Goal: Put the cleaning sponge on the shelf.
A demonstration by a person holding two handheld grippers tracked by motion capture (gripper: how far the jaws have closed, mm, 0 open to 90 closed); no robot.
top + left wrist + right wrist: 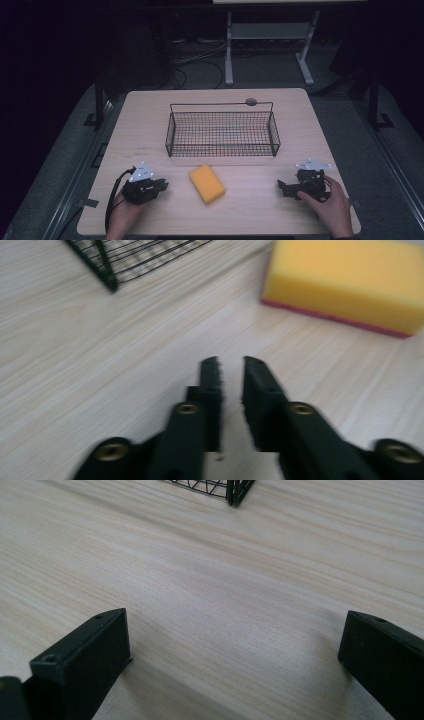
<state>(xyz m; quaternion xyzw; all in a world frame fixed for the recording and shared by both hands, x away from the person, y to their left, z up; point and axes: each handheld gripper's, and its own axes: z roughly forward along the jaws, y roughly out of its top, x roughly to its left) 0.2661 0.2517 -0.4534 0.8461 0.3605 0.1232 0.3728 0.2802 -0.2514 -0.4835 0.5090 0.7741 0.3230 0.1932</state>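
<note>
Sponge [206, 183]: yellow foam block with a thin red layer on its underside, lying flat on the table [150, 115] at 6 o'clock of the wire basket [222, 131], between both grippers. We judge it light, soft and compressible, not slippery, not fragile. We would grasp it across the short sides at mid-height, with moderate squeeze. Left gripper [162, 187]: jaws nearly closed on nothing, sponge at its 1 o'clock. Right gripper [281, 189]: jaws spread wide, empty.
</note>
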